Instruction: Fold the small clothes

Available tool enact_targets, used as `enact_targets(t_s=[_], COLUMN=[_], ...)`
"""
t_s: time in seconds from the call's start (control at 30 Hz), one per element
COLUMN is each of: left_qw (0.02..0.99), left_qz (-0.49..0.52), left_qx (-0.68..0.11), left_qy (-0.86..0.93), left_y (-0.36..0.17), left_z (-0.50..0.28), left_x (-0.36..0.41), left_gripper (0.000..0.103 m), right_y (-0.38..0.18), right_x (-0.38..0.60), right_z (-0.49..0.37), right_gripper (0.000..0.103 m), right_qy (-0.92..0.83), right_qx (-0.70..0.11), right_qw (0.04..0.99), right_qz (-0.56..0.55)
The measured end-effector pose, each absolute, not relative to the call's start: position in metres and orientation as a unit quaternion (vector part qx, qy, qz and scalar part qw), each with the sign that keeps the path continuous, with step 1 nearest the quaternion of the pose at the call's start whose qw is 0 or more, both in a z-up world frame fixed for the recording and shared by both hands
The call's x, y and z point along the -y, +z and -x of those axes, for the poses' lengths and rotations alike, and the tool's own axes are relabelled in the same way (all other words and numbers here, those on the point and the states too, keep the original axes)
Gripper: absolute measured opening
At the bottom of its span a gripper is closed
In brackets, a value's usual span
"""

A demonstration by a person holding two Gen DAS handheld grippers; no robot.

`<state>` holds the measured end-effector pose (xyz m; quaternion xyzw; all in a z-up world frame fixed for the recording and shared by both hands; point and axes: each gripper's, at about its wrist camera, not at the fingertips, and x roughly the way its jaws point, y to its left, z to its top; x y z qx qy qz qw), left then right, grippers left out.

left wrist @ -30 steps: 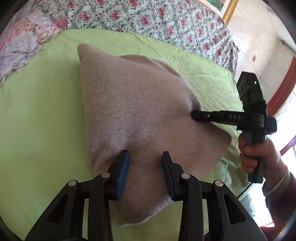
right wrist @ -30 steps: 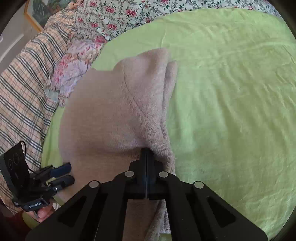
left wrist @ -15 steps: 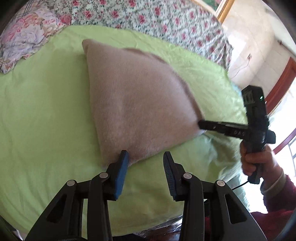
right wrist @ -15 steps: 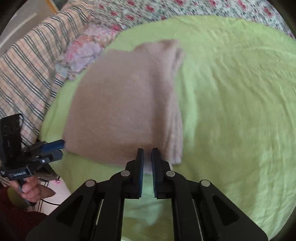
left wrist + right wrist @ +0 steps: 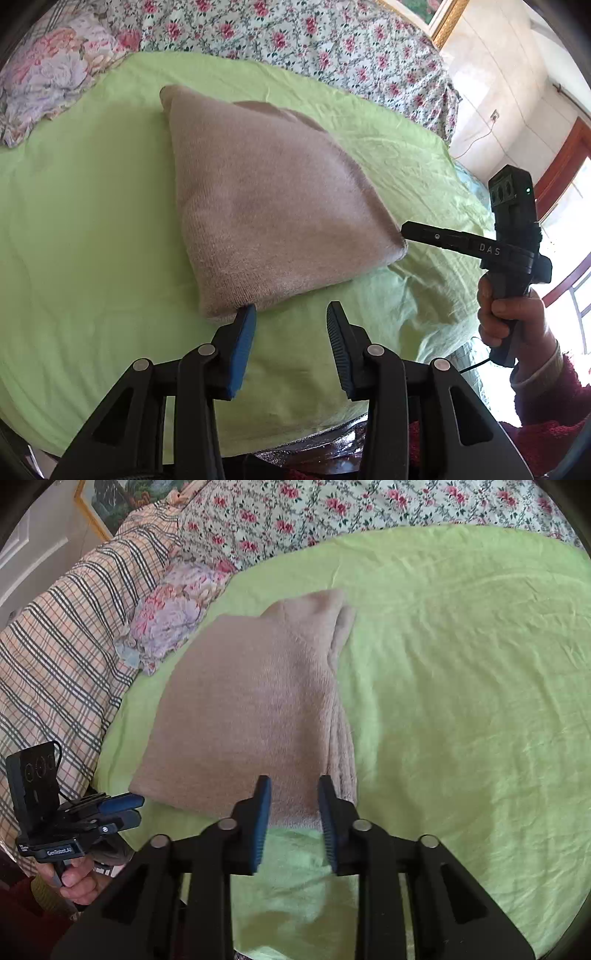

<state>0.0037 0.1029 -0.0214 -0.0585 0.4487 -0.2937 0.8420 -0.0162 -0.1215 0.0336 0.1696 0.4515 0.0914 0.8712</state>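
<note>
Folded beige sweater (image 5: 273, 206) lies on the green sheet (image 5: 85, 229), near its front edge.
Left gripper (image 5: 291, 314) and right gripper (image 5: 293, 786) hover at its near edge, fingers apart, holding nothing.

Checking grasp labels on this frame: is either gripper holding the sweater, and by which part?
Nothing is held. The left gripper and right gripper are both open at the near edge of the folded beige sweater, which lies flat on the green sheet.
</note>
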Motion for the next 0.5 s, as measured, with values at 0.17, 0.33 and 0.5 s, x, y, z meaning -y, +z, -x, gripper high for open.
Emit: enact_targets(t_s=[0.17,0.33,0.5], left_qw=[0.843,0.851,0.863], left_qz=[0.073,0.065,0.075], left_qx=[-0.442,-0.422,-0.419], left_qy=[-0.299,-0.305,-0.271], left_y=[-0.008,0.009,0.011], left_z=[-0.002,0.004,-0.014], left_x=[-0.109,-0.113,-0.128], left_gripper=[0.042,0.05,0.059], right_y=[0.039,0.042,0.043], right_x=[0.122,0.123,0.127], right_z=[0.017,0.015,-0.006], right_gripper=[0.032,0.033,0.035], right_qy=[0.09,0.089,0.099], right_qx=[-0.449,-0.448,-0.447], right_qw=[0.872,0.872,0.871], right_qz=[-0.174,-0.175,-0.18])
